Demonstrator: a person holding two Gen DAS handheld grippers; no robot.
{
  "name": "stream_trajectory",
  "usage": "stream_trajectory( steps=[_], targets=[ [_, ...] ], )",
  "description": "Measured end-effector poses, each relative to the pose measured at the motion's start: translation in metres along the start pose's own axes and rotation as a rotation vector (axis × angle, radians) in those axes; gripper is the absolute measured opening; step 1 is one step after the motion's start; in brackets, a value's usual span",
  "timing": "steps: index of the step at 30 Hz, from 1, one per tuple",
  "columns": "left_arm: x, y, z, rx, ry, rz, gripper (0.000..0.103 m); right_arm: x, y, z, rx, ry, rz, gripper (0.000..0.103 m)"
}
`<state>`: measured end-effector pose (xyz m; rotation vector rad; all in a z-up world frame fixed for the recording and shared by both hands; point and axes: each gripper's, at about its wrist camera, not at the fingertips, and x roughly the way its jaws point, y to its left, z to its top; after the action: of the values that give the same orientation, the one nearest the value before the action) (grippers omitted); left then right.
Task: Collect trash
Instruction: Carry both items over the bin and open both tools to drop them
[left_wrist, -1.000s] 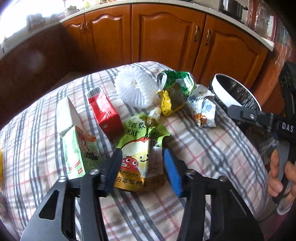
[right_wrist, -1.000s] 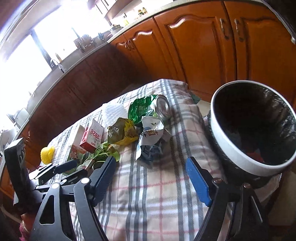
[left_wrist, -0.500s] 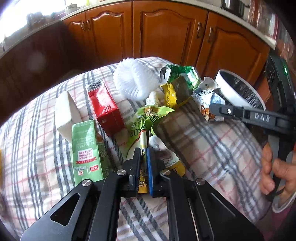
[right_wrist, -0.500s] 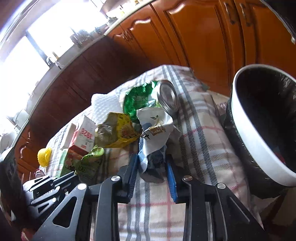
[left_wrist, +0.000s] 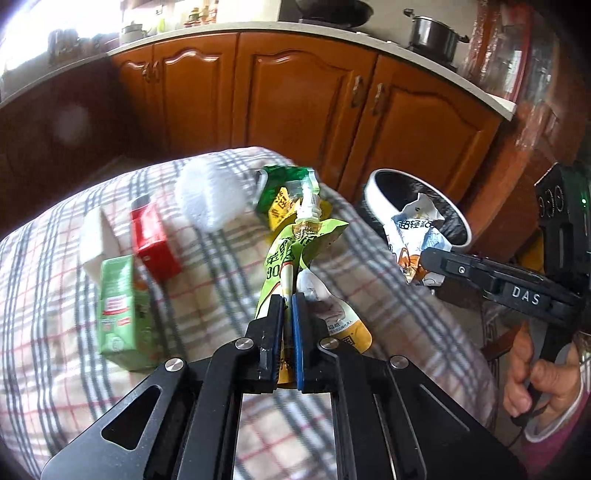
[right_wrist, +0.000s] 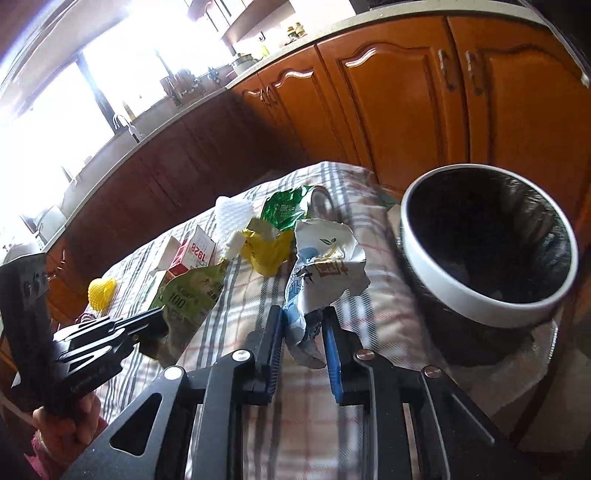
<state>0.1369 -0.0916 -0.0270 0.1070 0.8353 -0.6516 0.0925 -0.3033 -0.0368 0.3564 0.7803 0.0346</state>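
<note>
Both hands are loaded at once here! The left gripper is clenched tight on the green pouch, pinching its lower half so the white spout stands up and the pouch hangs clear of the checked cloth. The right gripper has the crumpled wrapper between its pads, and its jaws are closing on it, the paper bunching up above them. The bin sits right there at the table's edge, mouth open, black liner showing (seen from the left camera, the wrapper is already near its rim). So this looks like the carry step: two pieces lifted, neither dropped yet. Next up, I'd say, each hand needs to get over that opening and let go, one after the other so they don't collide. Cartons, white foam net and yellow wrapper wait on the cloth
</note>
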Motion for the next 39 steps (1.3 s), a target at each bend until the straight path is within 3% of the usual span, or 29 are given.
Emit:
stream_trajectory(
  steps=[10,22,39],
  targets=[
    [-0.004,-0.045,0.011,0.057,-0.027,-0.052,0.004,-0.046,-0.020,-0.005,0.008,-0.057,-0.041,0.022],
    [0.019,-0.095,0.037,0.139,-0.022,-0.065,0.004,-0.082,-0.064,0.001,0.058,-0.126,-0.123,0.022],
    [0.061,-0.141,0.090,0.185,-0.013,-0.069,0.004,-0.091,-0.104,0.025,0.066,-0.160,-0.175,0.022]
  ],
)
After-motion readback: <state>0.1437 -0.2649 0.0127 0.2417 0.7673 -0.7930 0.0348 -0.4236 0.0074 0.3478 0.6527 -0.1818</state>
